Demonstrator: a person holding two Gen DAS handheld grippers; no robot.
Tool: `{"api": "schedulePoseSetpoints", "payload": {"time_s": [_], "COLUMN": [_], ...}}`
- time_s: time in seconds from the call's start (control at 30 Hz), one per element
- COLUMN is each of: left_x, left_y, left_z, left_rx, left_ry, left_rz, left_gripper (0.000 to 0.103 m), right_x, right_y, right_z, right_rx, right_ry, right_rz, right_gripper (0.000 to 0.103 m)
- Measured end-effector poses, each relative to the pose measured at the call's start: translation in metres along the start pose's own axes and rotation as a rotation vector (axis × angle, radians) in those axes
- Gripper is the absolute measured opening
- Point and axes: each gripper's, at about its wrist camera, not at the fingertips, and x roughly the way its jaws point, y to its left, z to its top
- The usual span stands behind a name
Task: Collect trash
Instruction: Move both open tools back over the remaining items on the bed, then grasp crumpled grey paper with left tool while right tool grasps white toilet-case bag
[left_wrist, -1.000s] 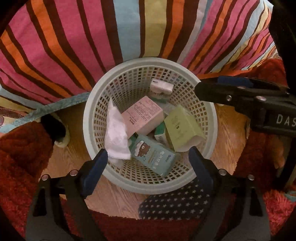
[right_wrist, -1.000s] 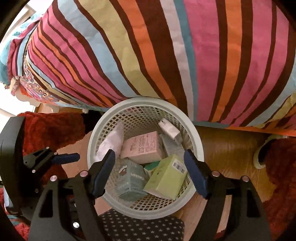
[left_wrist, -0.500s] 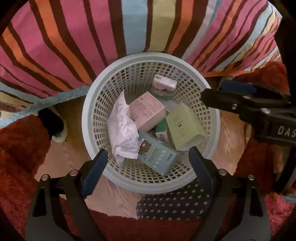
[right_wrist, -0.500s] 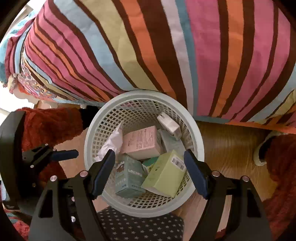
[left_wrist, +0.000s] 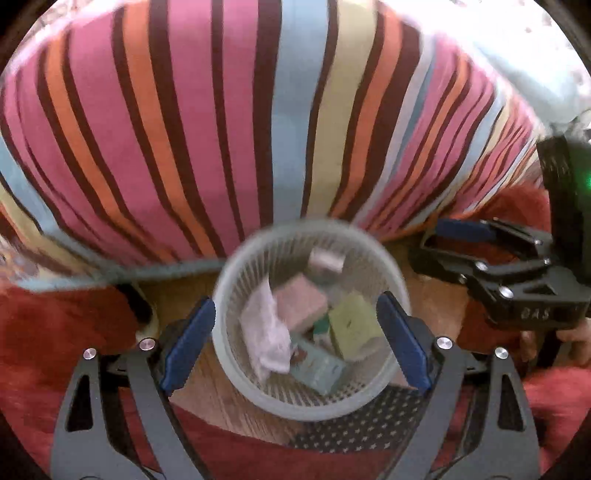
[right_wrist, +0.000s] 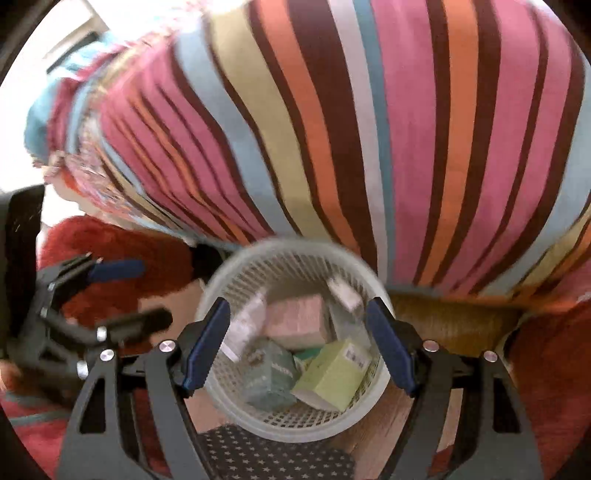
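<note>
A pale round mesh basket (left_wrist: 221, 332) (right_wrist: 295, 245) stands on the wooden floor against the bed. Inside lie a crumpled white paper (left_wrist: 266, 332), a pink box (left_wrist: 301, 308), a light green box (left_wrist: 352, 328), a teal box (left_wrist: 317, 363) and a small white box (left_wrist: 325, 260). My left gripper (left_wrist: 295, 304) hovers open above the basket, nothing between its blue pads. My right gripper (right_wrist: 298, 305) hangs open over it too, empty. Each wrist view shows the other gripper beside the basket: the right gripper (left_wrist: 439, 245) and the left gripper (right_wrist: 155, 291). Both views are blurred.
A striped bedspread (left_wrist: 280, 129) fills the space behind the basket. Red shaggy rug (left_wrist: 55, 332) lies on both sides, with wooden floor (right_wrist: 443, 321) between. A dark star-patterned cloth (left_wrist: 354, 428) sits at the basket's near edge. A dark slipper (left_wrist: 142, 314) rests at the left.
Both grippers have risen and tilted up, so the basket looks smaller and lower and more bedspread shows. The white paper has settled deeper among the boxes. Jaws unchanged.
</note>
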Motion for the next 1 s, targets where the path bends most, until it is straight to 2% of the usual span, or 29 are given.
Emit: {"api": "schedulePoseSetpoints", "payload": {"time_s": [0.07, 0.13, 0.23, 0.33, 0.43, 0.53, 0.6, 0.7, 0.8, 0.87, 0.93, 1.0], "left_x": [-0.031, -0.057, -0.091, -0.109, -0.113, -0.111, -0.105, -0.087, -0.07, -0.055, -0.044, -0.031], "left_y": [0.004, 0.009, 0.016, 0.025, 0.033, 0.04, 0.042, 0.051, 0.065, 0.076, 0.083, 0.088], "left_z": [0.019, 0.041, 0.084, 0.135, 0.191, 0.24, 0.268, 0.322, 0.371, 0.41, 0.438, 0.467], "left_rx": [-0.008, -0.012, 0.009, 0.043, 0.061, 0.063, 0.072, 0.061, -0.005, -0.064, -0.102, -0.117], "left_ry": [-0.082, -0.152, -0.25, -0.322, -0.388, -0.434, -0.459, -0.488, -0.486, -0.477, -0.485, -0.495], "left_rz": [-0.032, -0.07, -0.084, -0.082, -0.048, -0.018, 0.032, 0.139, 0.141, 0.121, 0.121, 0.152], "left_gripper": [0.087, 0.092, 0.092, 0.092, 0.092, 0.092, 0.092, 0.092, 0.092, 0.092, 0.092, 0.092], "right_x": [-0.031, -0.061, -0.093, -0.111, -0.114, -0.111, -0.1, -0.072, -0.043, -0.031, -0.017, -0.006], "right_y": [0.003, 0.003, -0.002, -0.014, -0.028, -0.041, -0.05, -0.063, -0.071, -0.077, -0.087, -0.097], "right_z": [0.016, 0.039, 0.075, 0.113, 0.153, 0.192, 0.224, 0.268, 0.312, 0.329, 0.353, 0.372], "right_rx": [-0.007, -0.016, -0.032, -0.023, -0.004, -0.002, 0.009, 0.049, 0.043, 0.056, 0.108, 0.157], "right_ry": [-0.093, -0.185, -0.292, -0.357, -0.407, -0.457, -0.479, -0.439, -0.426, -0.437, -0.446, -0.443], "right_rz": [0.02, -0.004, -0.042, -0.032, -0.045, -0.112, -0.167, -0.21, -0.317, -0.366, -0.37, -0.362], "right_gripper": [0.073, 0.073, 0.084, 0.084, 0.084, 0.084, 0.085, 0.084, 0.084, 0.084, 0.084, 0.084]}}
